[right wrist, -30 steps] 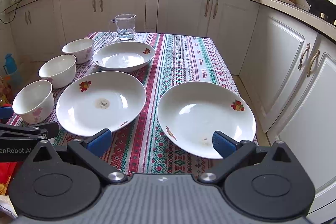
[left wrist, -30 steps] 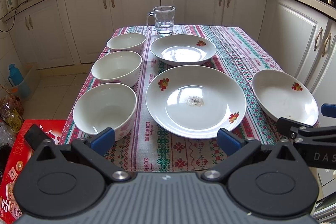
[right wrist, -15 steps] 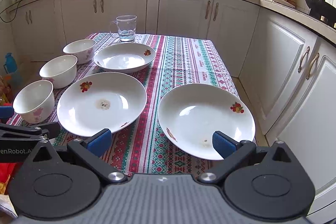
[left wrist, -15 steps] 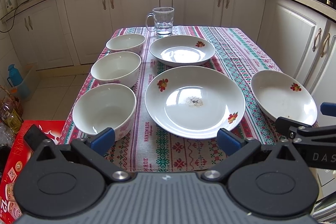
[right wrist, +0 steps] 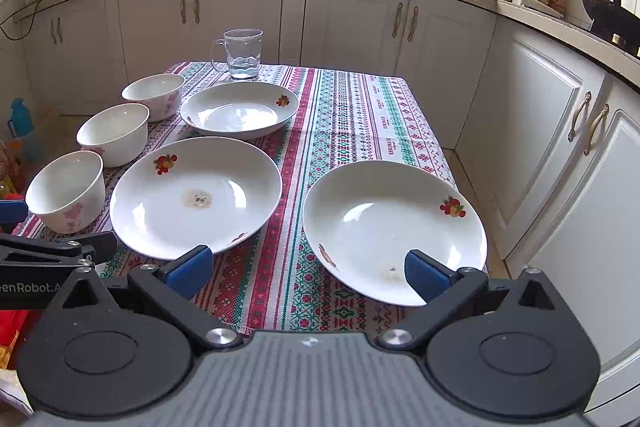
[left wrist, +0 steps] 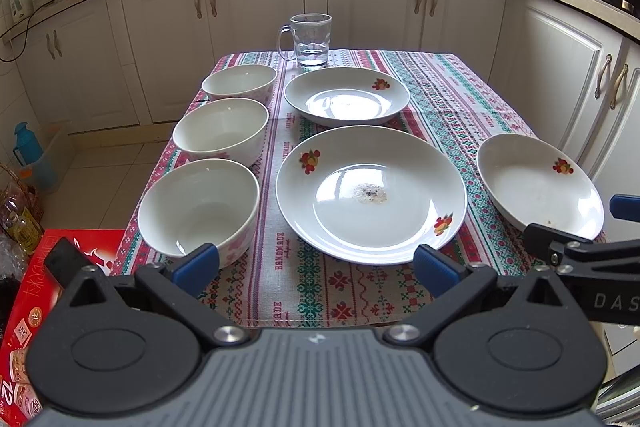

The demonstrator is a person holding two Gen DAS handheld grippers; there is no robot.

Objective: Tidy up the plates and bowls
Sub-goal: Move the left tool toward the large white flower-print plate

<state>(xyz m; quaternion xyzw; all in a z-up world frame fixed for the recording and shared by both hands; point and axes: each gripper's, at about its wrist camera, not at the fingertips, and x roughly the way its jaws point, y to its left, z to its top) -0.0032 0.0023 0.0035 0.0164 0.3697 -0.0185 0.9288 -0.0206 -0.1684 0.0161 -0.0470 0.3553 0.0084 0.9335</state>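
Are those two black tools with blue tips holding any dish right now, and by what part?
Nothing is held. The left tool and the right tool are both open, short of the plates and bowls on the table.

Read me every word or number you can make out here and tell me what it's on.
"HANDMADE": tablecloth stripe.
"DAS": right claw arm, cut off by the frame.
"enRobot.A": left claw arm, cut off.
"12": red box.
Other box print and counter bottle labels: too small to read.

My table [left wrist: 460,95], dressed in its patterned cloth [left wrist: 320,291].
On it I see three bowls [left wrist: 198,205] down the left, three plates [left wrist: 370,193], and a glass mug [left wrist: 310,39] at the far end.
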